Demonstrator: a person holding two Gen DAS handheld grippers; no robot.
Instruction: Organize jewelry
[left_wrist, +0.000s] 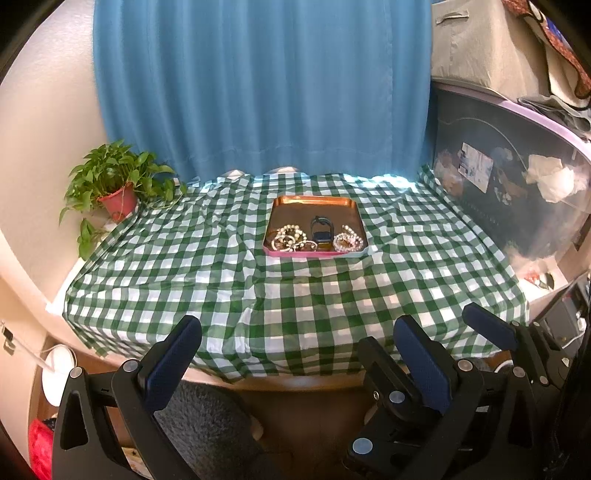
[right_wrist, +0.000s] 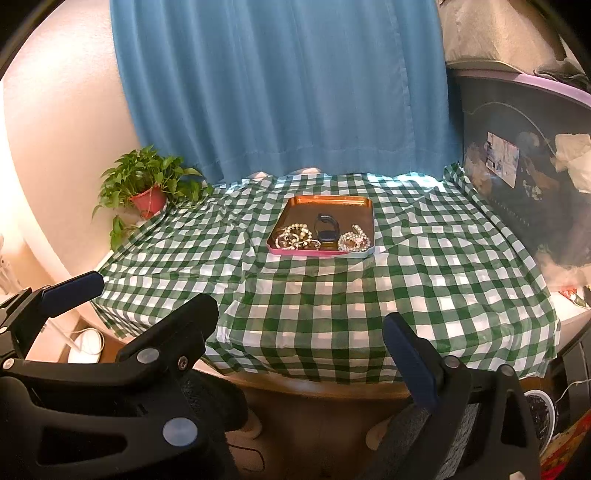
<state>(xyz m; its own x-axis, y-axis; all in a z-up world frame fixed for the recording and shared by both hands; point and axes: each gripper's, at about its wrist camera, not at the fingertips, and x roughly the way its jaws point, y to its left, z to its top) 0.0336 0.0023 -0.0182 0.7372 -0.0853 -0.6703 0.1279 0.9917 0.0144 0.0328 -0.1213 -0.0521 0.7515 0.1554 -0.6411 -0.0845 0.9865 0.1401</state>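
Left wrist: beaded bracelets (left_wrist: 291, 238) in rectangular metal tray (left_wrist: 314, 201) — both grippers' fingers released.

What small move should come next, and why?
Probably bring the right hand-held gripper forward to the tray. Both are open and empty at the table's near edge, while the bracelets lie in the tray farther back.
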